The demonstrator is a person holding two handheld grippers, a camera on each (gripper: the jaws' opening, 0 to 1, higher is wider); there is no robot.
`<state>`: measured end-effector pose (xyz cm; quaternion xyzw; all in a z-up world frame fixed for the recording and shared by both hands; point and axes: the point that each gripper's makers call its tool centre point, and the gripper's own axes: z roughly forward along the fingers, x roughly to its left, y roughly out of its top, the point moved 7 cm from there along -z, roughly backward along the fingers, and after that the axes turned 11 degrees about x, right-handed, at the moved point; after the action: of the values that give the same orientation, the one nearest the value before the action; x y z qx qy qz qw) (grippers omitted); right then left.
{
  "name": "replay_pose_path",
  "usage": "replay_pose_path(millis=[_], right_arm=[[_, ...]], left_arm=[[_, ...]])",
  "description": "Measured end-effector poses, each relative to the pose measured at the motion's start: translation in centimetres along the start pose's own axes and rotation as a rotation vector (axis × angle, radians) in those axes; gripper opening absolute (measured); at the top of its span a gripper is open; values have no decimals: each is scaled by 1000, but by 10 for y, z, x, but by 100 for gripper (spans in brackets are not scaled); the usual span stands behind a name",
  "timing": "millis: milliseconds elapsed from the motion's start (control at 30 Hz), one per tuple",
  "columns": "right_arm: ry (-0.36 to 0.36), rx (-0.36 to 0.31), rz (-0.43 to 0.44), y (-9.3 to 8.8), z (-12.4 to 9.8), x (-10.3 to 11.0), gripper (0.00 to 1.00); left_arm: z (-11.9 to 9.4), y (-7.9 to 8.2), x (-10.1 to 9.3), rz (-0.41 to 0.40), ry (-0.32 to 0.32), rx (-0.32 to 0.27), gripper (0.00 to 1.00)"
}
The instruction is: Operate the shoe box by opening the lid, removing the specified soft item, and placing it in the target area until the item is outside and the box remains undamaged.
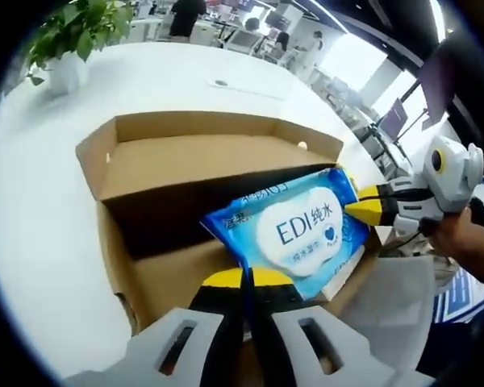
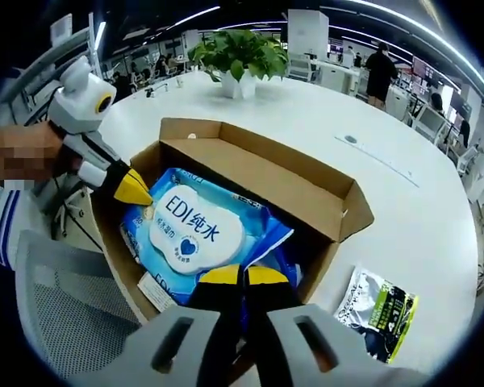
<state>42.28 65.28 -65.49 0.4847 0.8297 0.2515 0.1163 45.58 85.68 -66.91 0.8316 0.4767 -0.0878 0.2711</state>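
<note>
1. Left gripper view: the left gripper point(image 1: 248, 278) rises from the bottom with its yellow-tipped jaws pressed together on the near edge of the blue wet-wipes pack point(image 1: 294, 228).
2. Beyond those jaws the pack sits over the open shoe box point(image 1: 145, 153), whose lid flap stands up behind it.
3. The right gripper point(image 1: 351, 202) comes in from the right and pinches the pack's far corner.
4. Right gripper view: the right gripper point(image 2: 243, 276) is closed on the pack point(image 2: 198, 230) at its near edge, with the box wall point(image 2: 306, 193) beyond.
5. The left gripper point(image 2: 139, 192) holds the pack's left edge.
6. To the right of the jaws, outside the box, a dark sachet point(image 2: 381, 310) lies on the white table point(image 2: 403, 201); a potted plant point(image 2: 240, 56) stands far beyond.
</note>
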Motion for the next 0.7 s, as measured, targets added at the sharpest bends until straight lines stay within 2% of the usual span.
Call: replay_pose_path(millis=[467,700], right_arm=[[16,-79,18,8,-31,7,0],[3,-97,34,6,-45,1,0]], left_arm=[[-44,3,-20,26,-7,-110,0],[-51,10,-39,73,-10,-134,0]])
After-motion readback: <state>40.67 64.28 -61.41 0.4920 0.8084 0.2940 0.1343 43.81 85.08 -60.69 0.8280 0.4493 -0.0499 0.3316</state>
